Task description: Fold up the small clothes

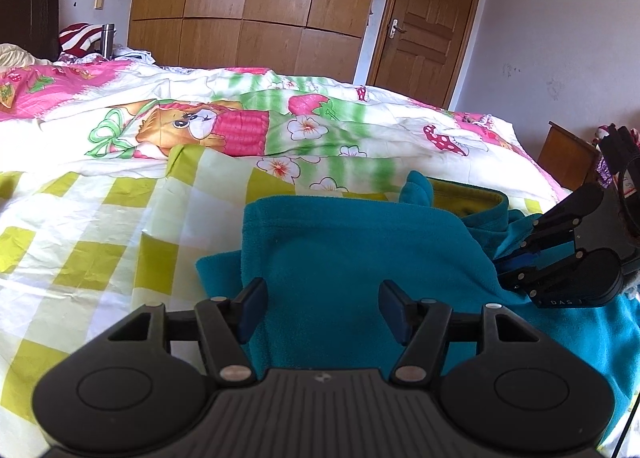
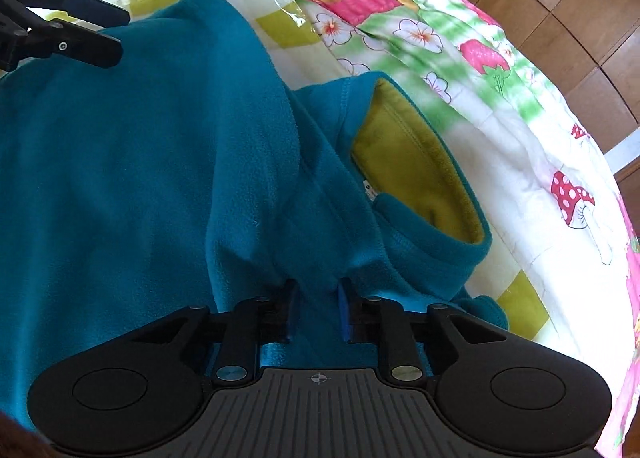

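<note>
The right gripper (image 2: 318,308) pinches the teal fleece top (image 2: 140,178) on the bed (image 1: 100,218) near its collar, mid-fold; the left gripper (image 1: 322,308) hovers with fingers spread; next, carry the shoulder across.

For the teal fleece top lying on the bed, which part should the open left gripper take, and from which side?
Probably the folded left edge of the teal fleece top, approached from the checked sheet side. That edge lies exposed and raised over the sheet, with bare bedding beside it, so one finger could slip under. The left gripper hangs open above the flat middle, where nothing offers a pinch.
</note>
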The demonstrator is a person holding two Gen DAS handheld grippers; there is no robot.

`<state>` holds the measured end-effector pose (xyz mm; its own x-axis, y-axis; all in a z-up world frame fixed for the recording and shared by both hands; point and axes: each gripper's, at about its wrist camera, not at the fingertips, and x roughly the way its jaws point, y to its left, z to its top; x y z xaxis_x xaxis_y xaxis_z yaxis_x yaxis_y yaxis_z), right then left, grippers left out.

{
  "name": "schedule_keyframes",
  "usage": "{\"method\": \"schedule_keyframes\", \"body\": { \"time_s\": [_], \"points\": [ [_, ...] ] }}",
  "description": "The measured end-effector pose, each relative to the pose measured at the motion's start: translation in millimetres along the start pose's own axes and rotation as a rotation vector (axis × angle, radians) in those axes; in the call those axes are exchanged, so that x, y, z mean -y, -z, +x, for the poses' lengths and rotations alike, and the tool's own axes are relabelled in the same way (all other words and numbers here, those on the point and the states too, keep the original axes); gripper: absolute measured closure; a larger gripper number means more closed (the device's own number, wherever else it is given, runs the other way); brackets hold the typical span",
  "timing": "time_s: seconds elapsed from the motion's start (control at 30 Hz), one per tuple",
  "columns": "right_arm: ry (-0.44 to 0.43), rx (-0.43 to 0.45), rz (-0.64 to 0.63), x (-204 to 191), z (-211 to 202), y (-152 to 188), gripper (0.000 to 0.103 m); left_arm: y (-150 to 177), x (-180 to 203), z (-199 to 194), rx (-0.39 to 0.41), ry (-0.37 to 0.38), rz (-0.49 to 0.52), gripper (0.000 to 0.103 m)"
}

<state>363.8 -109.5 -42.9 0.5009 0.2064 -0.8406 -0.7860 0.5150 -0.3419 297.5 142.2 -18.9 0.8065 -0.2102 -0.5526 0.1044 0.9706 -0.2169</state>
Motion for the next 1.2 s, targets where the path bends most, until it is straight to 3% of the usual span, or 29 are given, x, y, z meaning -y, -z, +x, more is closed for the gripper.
{"method": "schedule_keyframes", "body": {
  "time_s": [0.13, 0.23, 0.33, 0.4, 0.47, 0.57, 0.67, 0.7, 0.73, 0.87, 0.93, 1.1, 1.2],
  "points": [
    [0.036, 0.032, 0.081, 6.7, -15.2, 2.3, 0.103, 0.1, 0.4, -3.1, 0.001, 0.001, 0.007, 0.029],
    [0.08, 0.077, 0.138, 21.3, -27.9, 1.6, 0.103, -1.5, 0.8, -4.0, 0.003, 0.006, 0.009, 0.028],
    [0.017, 0.083, 0.114, 27.1, -33.7, 1.4, 0.103, -1.8, 0.5, -3.1, 0.005, 0.012, 0.005, 0.027],
    [-0.024, 0.05, 0.075, 29.0, -30.3, -0.1, 0.09, -1.5, -1.0, -3.2, 0.01, 0.024, -0.009, 0.026],
    [-0.067, -0.002, 0.022, 24.8, -21.5, -2.6, 0.067, -1.5, -2.5, -2.8, 0.016, 0.035, -0.021, 0.026],
    [-0.078, -0.05, -0.076, 19.0, -3.9, -2.4, 0.058, -0.2, -4.2, -2.6, 0.024, 0.042, -0.032, 0.025],
    [-0.084, -0.064, -0.065, 19.6, 5.6, -5.1, 0.067, 2.7, -6.5, -1.1, 0.025, 0.047, -0.046, 0.025],
    [-0.08, -0.057, -0.066, 19.1, 4.1, -4.7, 0.074, 3.2, -6.9, 0.0, 0.022, 0.048, -0.048, 0.025],
    [-0.067, -0.053, -0.06, 18.1, 2.4, -3.9, 0.089, 3.7, -6.9, 1.1, 0.018, 0.048, -0.05, 0.025],
    [-0.017, -0.041, -0.023, 7.9, -10.9, -2.0, 0.097, 3.7, -5.2, -2.5, 0.023, 0.048, -0.044, 0.024],
    [-0.001, -0.02, 0.021, 11.7, -21.0, -2.6, 0.099, 3.2, -4.8, -6.5, 0.028, 0.053, -0.039, 0.024],
    [0.142, 0.097, 0.227, 42.5, -44.7, -5.9, 0.099, 2.6, -5.6, -7.1, 0.015, 0.047, -0.057, 0.024],
    [0.152, 0.08, 0.296, 45.5, -33.7, -6.3, 0.09, 6.8, -2.1, -6.2, -0.027, 0.014, -0.035, 0.024]
  ]
}}
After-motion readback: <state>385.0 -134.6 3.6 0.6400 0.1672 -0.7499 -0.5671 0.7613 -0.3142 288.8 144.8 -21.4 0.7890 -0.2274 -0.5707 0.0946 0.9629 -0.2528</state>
